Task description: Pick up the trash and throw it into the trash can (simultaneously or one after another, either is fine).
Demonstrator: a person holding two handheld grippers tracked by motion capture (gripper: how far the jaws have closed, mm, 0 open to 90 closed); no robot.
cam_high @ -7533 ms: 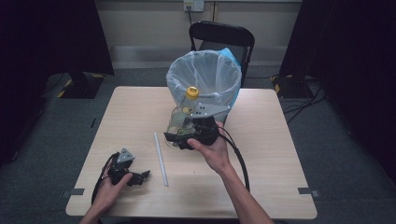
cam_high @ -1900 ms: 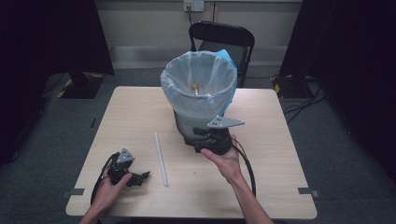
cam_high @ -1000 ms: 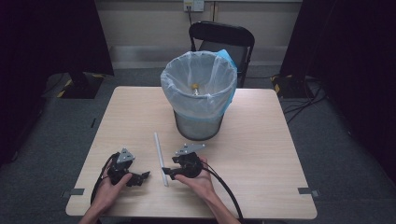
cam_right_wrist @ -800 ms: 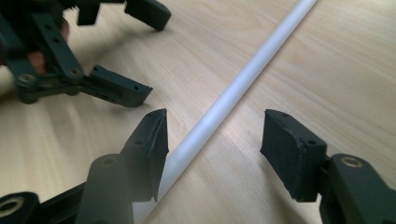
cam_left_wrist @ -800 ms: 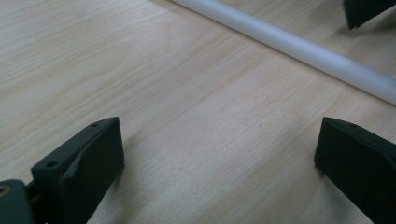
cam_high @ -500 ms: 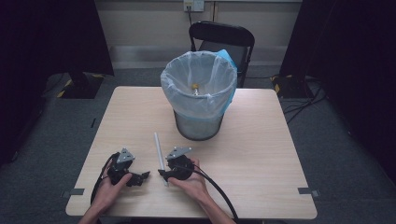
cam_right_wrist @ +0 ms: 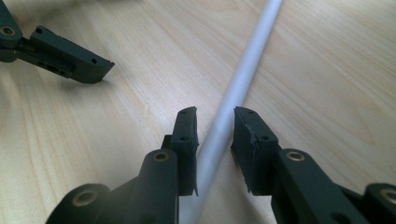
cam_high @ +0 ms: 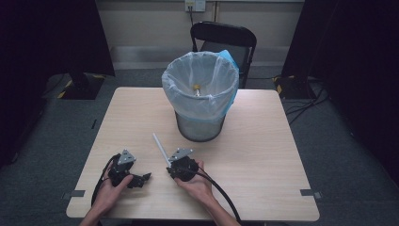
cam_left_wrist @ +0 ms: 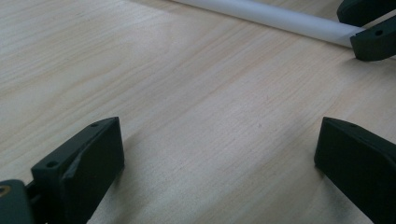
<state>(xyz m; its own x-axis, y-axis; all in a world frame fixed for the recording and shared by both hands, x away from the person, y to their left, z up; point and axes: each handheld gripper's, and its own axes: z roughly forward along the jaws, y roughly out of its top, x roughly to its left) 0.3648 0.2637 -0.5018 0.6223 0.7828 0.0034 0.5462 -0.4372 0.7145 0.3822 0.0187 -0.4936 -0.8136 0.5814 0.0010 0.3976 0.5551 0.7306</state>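
A thin white tube [cam_high: 160, 149] lies on the wooden table [cam_high: 268, 146] in front of the bin. My right gripper [cam_high: 169, 168] sits low at the tube's near end. In the right gripper view its jaws have just been closing and now stand tight against the tube [cam_right_wrist: 238, 88], which runs slantwise between the right gripper [cam_right_wrist: 215, 116] pads. My left gripper [cam_high: 143, 179] rests on the table to the left, open, with bare wood between its jaws in the left gripper view [cam_left_wrist: 217, 140]. That view also shows the tube [cam_left_wrist: 271, 16] ending at the right gripper [cam_left_wrist: 373, 28].
A wire bin [cam_high: 200, 129] lined with a clear bag stands at the table's middle back, with a yellow-capped bottle [cam_high: 196, 87] inside. A black chair [cam_high: 226, 37] stands behind the table. Cables trail from both grippers toward the near edge.
The right hand dropped the bottle into the bin, came down to the tube's near end, shifted slightly left, and its jaws closed around the tube. The left hand stayed put.
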